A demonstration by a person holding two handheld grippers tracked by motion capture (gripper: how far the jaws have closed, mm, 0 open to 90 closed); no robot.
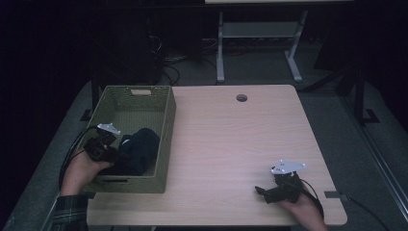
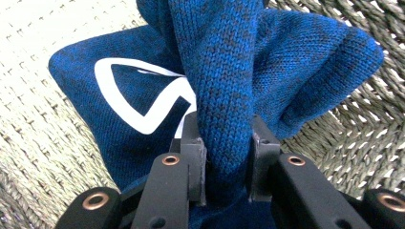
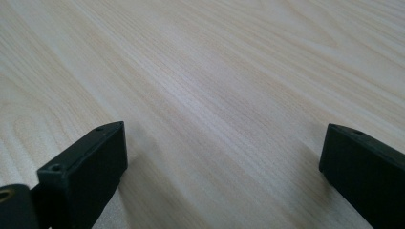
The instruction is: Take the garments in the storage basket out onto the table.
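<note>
A dark blue knitted garment (image 1: pixel 139 149) lies in the near half of an olive woven basket (image 1: pixel 168 120) at the table's left. My left gripper (image 1: pixel 113 151) reaches over the basket's left wall and is shut on a fold of it. In the left gripper view the jaws pinch a ridge of the blue knit (image 2: pixel 224 109), which carries a white printed shape (image 2: pixel 143 95), with the basket floor (image 2: pixel 38 95) behind. My right gripper (image 1: pixel 262 192) rests open near the table's front right edge, its jaws wide apart over bare wood (image 3: pixel 215 95).
The light wooden table (image 1: pixel 231 144) has a round cable hole (image 1: pixel 241 97) near its far edge. Beyond it stand a white desk frame (image 1: pixel 255 43) and cables on the dark floor. A metal rail runs along the right.
</note>
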